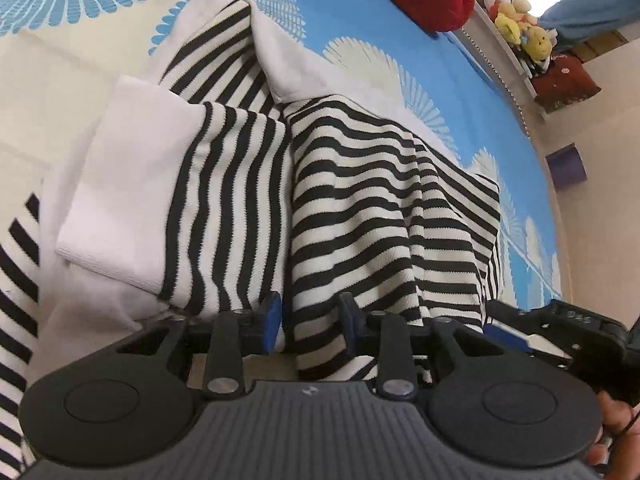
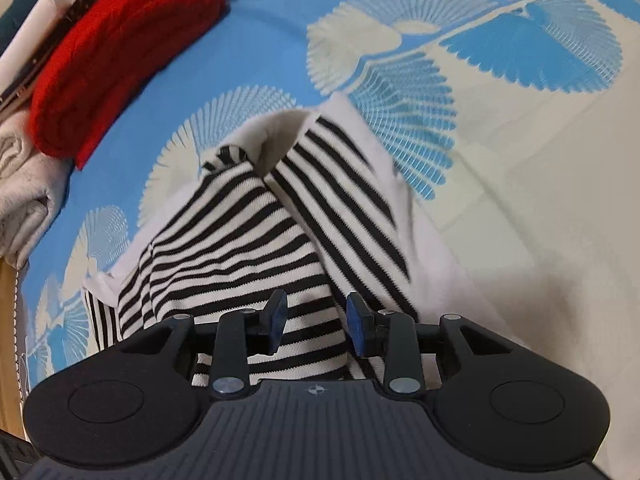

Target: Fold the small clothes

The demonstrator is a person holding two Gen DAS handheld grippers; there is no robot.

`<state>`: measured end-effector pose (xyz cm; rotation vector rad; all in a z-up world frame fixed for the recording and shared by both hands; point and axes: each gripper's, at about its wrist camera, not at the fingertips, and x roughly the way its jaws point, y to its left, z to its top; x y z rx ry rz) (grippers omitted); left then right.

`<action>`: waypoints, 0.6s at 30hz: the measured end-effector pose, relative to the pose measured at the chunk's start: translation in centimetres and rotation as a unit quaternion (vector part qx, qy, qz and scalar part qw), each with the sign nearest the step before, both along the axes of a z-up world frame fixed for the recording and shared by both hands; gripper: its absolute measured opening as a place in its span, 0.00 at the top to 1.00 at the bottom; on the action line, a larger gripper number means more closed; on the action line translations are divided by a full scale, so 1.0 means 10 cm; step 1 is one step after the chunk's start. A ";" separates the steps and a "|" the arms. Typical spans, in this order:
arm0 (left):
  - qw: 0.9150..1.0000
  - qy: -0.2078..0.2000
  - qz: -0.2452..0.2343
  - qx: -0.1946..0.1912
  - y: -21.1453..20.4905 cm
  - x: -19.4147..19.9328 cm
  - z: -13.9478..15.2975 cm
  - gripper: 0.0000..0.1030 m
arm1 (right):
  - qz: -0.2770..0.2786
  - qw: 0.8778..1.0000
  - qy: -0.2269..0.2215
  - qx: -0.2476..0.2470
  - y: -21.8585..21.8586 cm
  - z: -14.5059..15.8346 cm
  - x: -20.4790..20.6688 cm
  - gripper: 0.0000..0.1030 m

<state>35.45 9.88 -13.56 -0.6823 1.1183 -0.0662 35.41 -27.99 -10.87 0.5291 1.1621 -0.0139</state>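
Left wrist: left gripper [image 1: 308, 320] fingers pinch the hem of the black-and-white striped knit top [image 1: 360, 200], lifted off the blue-and-cream patterned bed cover [image 1: 360, 20]. Right wrist: right gripper [image 2: 316, 326] fingers pinch the same hem. Keep both corners level and taut, lay the fold square. No containers visible; folded red knit [image 2: 120, 52] lies behind.

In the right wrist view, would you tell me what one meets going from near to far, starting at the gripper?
Right gripper → striped garment, bunched between and beyond its fingers → blue and cream patterned bedspread → red folded cloth at the far left.
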 end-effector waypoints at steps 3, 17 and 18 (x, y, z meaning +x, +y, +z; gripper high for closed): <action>1.000 -0.018 -0.007 0.003 0.04 -0.05 0.05 0.97 | 0.004 1.000 0.015 0.003 0.05 -0.13 0.03 0.67; 0.994 -0.101 0.047 -0.006 0.70 -0.32 0.61 0.99 | -0.057 0.983 -0.151 0.090 -0.29 0.49 -0.26 0.96; 0.997 -0.066 0.047 -0.004 0.73 -0.30 0.48 0.98 | -0.049 0.992 -0.096 0.070 -0.28 0.34 -0.23 0.96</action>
